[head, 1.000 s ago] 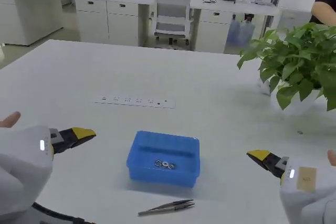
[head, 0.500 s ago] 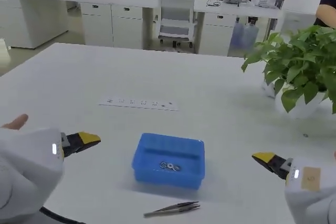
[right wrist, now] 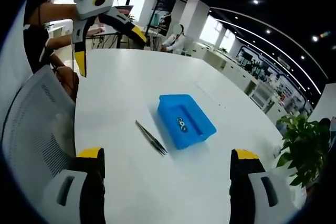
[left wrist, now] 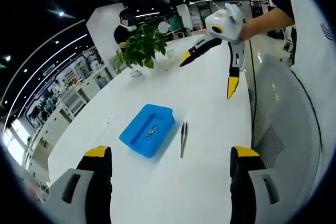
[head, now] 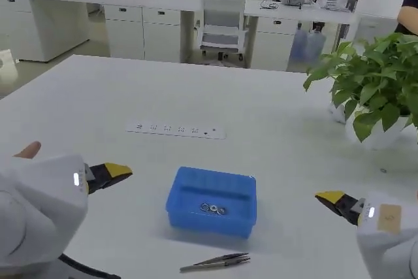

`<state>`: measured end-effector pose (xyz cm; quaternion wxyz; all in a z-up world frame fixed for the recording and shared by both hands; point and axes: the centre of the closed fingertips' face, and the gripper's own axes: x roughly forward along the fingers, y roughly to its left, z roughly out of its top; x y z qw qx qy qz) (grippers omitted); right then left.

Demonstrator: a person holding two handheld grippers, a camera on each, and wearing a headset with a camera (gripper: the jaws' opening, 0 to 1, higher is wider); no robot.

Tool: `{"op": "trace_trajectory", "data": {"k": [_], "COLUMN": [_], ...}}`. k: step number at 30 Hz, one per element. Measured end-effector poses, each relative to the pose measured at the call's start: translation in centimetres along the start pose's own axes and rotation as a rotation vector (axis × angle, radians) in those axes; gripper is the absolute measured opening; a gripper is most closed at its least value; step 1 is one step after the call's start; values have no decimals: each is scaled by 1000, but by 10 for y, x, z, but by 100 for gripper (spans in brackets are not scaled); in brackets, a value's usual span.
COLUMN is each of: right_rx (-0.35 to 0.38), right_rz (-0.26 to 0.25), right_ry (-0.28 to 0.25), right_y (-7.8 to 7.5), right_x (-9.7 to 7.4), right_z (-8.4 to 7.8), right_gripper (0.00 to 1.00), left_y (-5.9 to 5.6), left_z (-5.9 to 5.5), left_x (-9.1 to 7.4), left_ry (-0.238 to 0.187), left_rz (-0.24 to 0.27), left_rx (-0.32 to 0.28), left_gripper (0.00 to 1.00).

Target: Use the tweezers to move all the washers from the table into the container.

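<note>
1. Left gripper (left wrist: 169, 153): released, jaws spread wide, nothing between them. In the head view it hangs above the table (head: 78, 96), left of the container, well apart from it.
2. Right gripper (right wrist: 165, 155): also released, jaws wide, nothing held. In the head view it sits to the right of the container, above the tabletop. The left gripper view shows it held up in a hand with both yellow tips far apart.
3. Tweezers (head: 215, 262): lie flat on the table, closed tips, on the person's side of the container and near it. Neither gripper touches them.
4. Blue container (head: 211, 217): open-topped rectangular tray, mid-table, between the two grippers.
5. Washers (head: 213, 209): three small metal rings in a tight cluster on the container floor, about the middle. Cannot tell whether they touch each other.
6. White power strip (head: 175, 130): flat on the table beyond the container.
7. Potted plant (head: 375, 93): green leaves, white pot, far right of the table.
8. Office chair (head: 222, 21): grey, past the table at a row of white desks.
</note>
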<state>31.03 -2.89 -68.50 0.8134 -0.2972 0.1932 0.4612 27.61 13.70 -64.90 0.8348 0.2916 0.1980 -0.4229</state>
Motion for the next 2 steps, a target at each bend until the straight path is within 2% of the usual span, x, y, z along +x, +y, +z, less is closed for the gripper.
{"op": "trace_trajectory", "data": {"k": [2], "right_rx": [7], "right_rz": [10], "right_ry": [1], "right_y": [3], "right_x": [0], "right_z": [-1], "right_gripper": [100], "left_y": [-1], "left_z": [-3], "left_x": [-1], "left_ry": [8], "left_rz": [-1], "left_rx": [-8], "left_gripper": [99]}}
